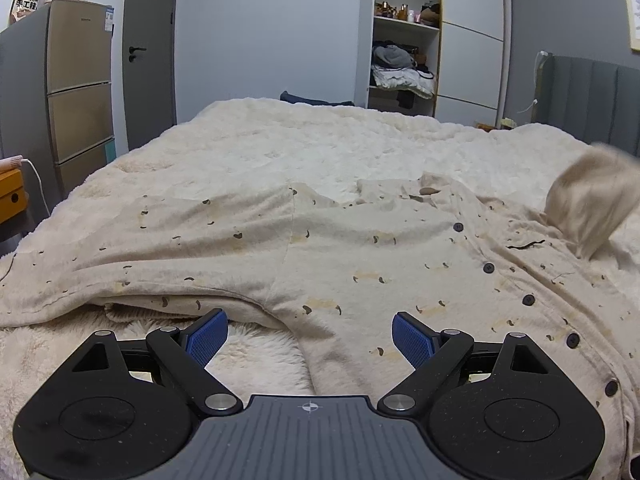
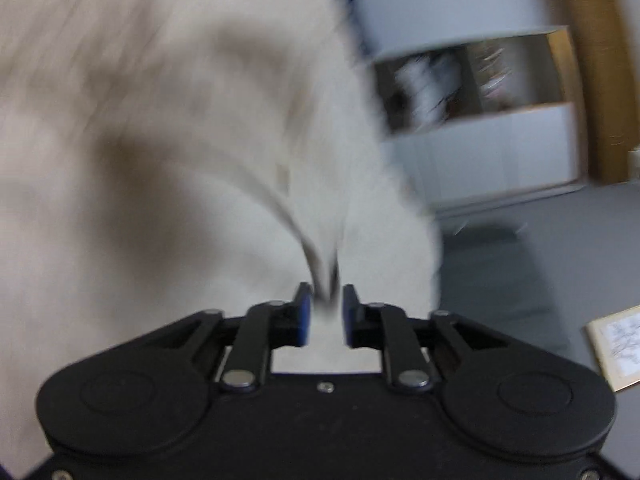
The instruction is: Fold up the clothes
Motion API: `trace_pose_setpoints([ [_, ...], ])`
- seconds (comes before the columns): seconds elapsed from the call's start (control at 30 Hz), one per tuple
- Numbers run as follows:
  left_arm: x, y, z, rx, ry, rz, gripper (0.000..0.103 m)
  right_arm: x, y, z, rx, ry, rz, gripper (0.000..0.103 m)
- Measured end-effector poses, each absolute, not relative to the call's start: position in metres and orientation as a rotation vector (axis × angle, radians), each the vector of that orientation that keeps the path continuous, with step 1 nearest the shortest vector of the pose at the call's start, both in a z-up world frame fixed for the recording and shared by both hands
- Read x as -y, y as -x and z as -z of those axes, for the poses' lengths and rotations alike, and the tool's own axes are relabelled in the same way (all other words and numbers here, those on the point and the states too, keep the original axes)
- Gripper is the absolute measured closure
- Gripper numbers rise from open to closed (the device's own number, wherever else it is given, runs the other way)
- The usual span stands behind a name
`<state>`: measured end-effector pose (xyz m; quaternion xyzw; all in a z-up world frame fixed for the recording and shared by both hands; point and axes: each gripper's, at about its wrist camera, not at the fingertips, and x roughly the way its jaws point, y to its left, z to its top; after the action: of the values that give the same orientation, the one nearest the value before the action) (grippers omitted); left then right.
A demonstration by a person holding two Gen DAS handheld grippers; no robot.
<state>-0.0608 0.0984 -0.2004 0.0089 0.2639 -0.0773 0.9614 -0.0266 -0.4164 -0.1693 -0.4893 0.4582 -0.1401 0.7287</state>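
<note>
A beige button-up pyjama shirt with small dark prints lies spread on the bed, its collar at the far side. My left gripper hovers low over the shirt's near edge, jaws wide open with nothing between them. At the right edge of the left wrist view, a fold of the shirt, likely a sleeve, is up in the air and blurred. The right wrist view is heavily blurred. My right gripper has its jaws a little apart, and a narrow strand of pale cloth runs between the pads, which do not seem to press on it.
A fluffy cream blanket covers the bed. A fridge and a grey door stand at the back left. Open shelves with clothes are at the back right, and a grey headboard is at the far right.
</note>
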Motion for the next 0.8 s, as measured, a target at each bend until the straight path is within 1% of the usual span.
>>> trace_pose_setpoints([
  [0.07, -0.099, 0.060, 0.201, -0.540, -0.014, 0.156, 0.017, 0.425, 0.047, 0.211, -1.137, 0.919, 0.311, 0.076],
  [0.17, -0.100, 0.058, 0.201, -0.548, -0.008, 0.156, 0.017, 0.420, 0.068, 0.223, -1.108, 0.658, 0.299, 0.076],
  [0.23, -0.099, 0.056, 0.202, -0.554, -0.007, 0.153, 0.017, 0.425, 0.083, 0.214, -1.038, 0.354, 0.319, 0.076],
  [0.27, -0.098, 0.054, 0.202, -0.558, -0.011, 0.152, 0.017, 0.430, 0.087, 0.208, -0.986, 0.168, 0.312, 0.072],
  [0.33, -0.094, 0.050, 0.203, -0.568, -0.026, 0.151, 0.017, 0.462, 0.095, 0.193, -0.801, -0.397, 0.236, 0.069],
  [0.4, -0.089, 0.048, 0.205, -0.580, -0.050, 0.150, 0.017, 0.478, 0.084, 0.192, -0.671, -0.687, 0.198, 0.068],
  [0.43, -0.088, 0.048, 0.206, -0.584, -0.061, 0.151, 0.017, 0.484, 0.081, 0.193, -0.631, -0.782, 0.184, 0.065],
  [0.47, -0.086, 0.048, 0.206, -0.587, -0.073, 0.151, 0.017, 0.492, 0.074, 0.199, -0.588, -0.926, 0.149, 0.065],
  [0.53, -0.083, 0.048, 0.208, -0.593, -0.095, 0.152, 0.017, 0.501, 0.046, 0.229, -0.549, -1.176, 0.103, 0.065],
  [0.63, -0.081, 0.046, 0.208, -0.602, -0.099, 0.143, 0.017, 0.499, 0.017, 0.259, -0.573, -1.233, 0.163, 0.066],
  [0.67, -0.081, 0.046, 0.209, -0.605, -0.100, 0.140, 0.017, 0.499, 0.014, 0.263, -0.571, -1.236, 0.173, 0.069],
  [0.73, -0.079, 0.044, 0.210, -0.614, -0.110, 0.136, 0.017, 0.501, 0.004, 0.283, -0.485, -1.305, 0.221, 0.069],
  [0.77, -0.078, 0.043, 0.212, -0.619, -0.119, 0.136, 0.017, 0.502, 0.002, 0.295, -0.362, -1.370, 0.244, 0.069],
  [0.8, -0.076, 0.042, 0.214, -0.625, -0.129, 0.136, 0.017, 0.502, 0.000, 0.300, -0.307, -1.390, 0.252, 0.069],
])
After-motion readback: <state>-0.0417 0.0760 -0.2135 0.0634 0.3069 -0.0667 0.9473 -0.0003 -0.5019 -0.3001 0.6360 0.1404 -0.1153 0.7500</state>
